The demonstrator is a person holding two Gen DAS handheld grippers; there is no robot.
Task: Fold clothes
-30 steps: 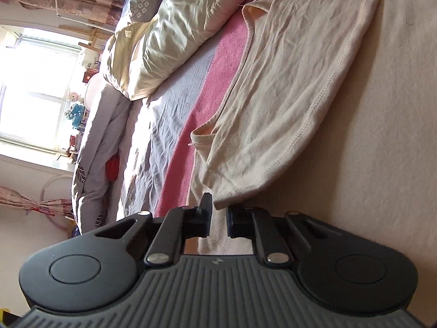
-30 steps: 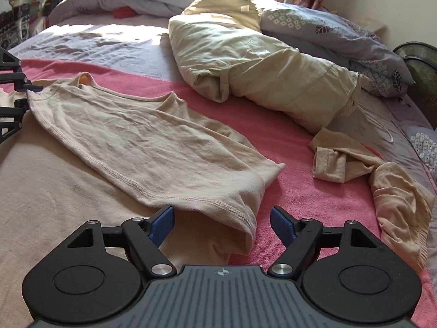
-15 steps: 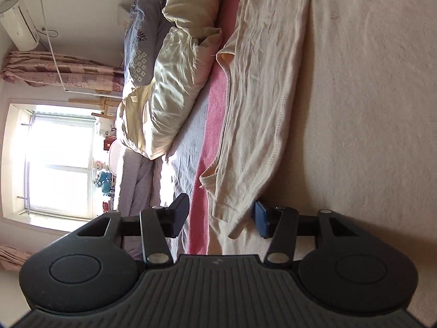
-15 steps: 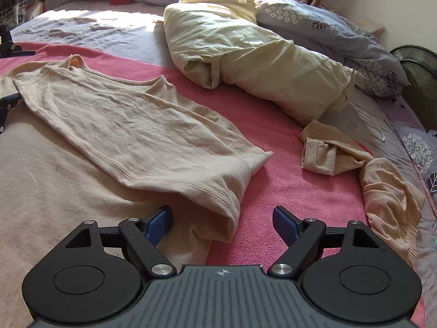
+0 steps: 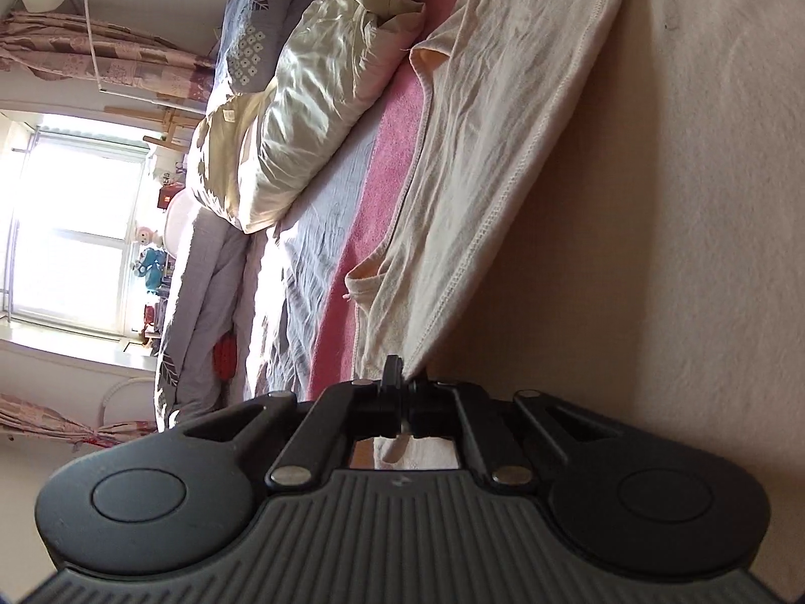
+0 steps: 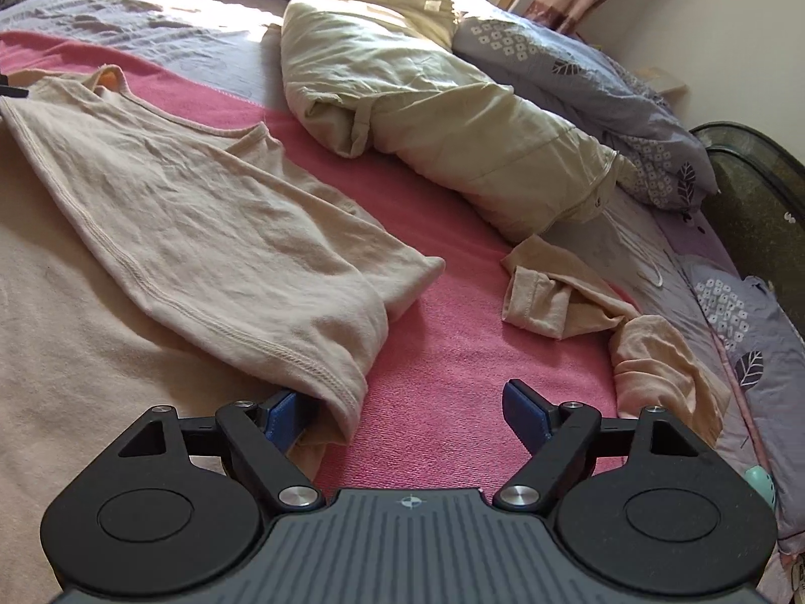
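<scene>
A cream T-shirt (image 6: pixel 211 231) lies folded lengthwise on a beige blanket (image 6: pixel 65 352) and a pink blanket (image 6: pixel 453 352). It also shows in the left wrist view (image 5: pixel 503 141). My left gripper (image 5: pixel 405 382) is shut on the shirt's hem corner at one end. My right gripper (image 6: pixel 402 407) is open at the other end. The shirt's folded hem corner (image 6: pixel 337 392) lies against its left finger pad (image 6: pixel 282 415). The tip of the left gripper (image 6: pixel 12 92) shows at the far left edge of the right wrist view.
A rolled yellow-cream duvet (image 6: pixel 427 100) and grey patterned pillows (image 6: pixel 604 100) lie behind the shirt. A crumpled beige garment (image 6: pixel 604 312) lies to the right on the pink blanket. A bright window (image 5: pixel 65 231) shows in the left wrist view.
My left gripper opened half a second ago and has now shut on the shirt's hem corner. My right gripper stayed open and moved in, so the shirt's corner touches its left pad.
</scene>
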